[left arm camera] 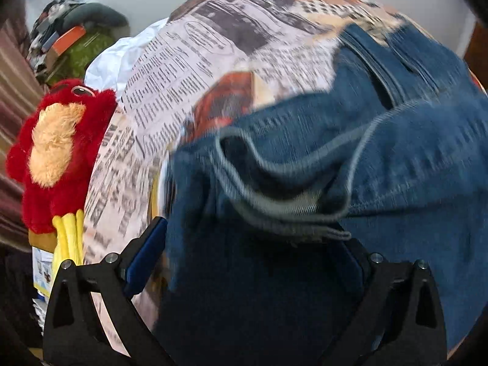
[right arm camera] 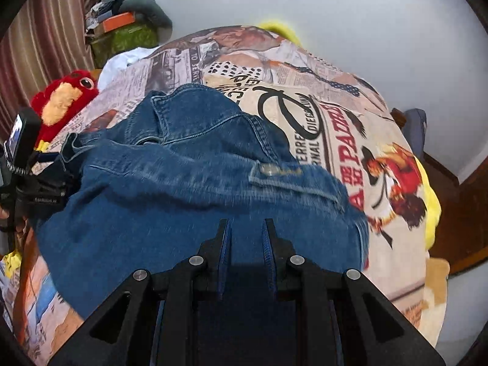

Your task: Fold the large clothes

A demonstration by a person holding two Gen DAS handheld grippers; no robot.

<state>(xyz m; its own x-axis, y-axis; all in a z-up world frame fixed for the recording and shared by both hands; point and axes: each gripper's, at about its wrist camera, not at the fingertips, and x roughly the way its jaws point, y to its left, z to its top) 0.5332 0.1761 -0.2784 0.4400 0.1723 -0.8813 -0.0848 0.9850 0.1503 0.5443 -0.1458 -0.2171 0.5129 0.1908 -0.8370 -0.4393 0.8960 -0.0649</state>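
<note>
A blue denim jacket [right arm camera: 189, 164] lies bunched on a bed with a newspaper-print cover [right arm camera: 350, 140]. In the left wrist view the denim jacket [left arm camera: 381, 152] fills the middle and right, and a thick fold with a grey hem lies between the wide-apart fingers of my left gripper [left arm camera: 256, 235]; its right fingertip is hidden by the cloth. My right gripper [right arm camera: 245, 228] has its fingers close together with a narrow gap, over the near edge of the jacket; whether cloth is pinched there is unclear. The left gripper's body shows at the left edge of the right wrist view [right arm camera: 27, 170].
A red plush toy [left arm camera: 58, 152] with yellow legs lies at the bed's left edge, also seen in the right wrist view [right arm camera: 64, 100]. A pile of boxes and clothes [right arm camera: 125, 21] stands by a striped curtain [right arm camera: 45, 39]. The bed cover [left arm camera: 189, 70] runs to a white wall [right arm camera: 381, 30].
</note>
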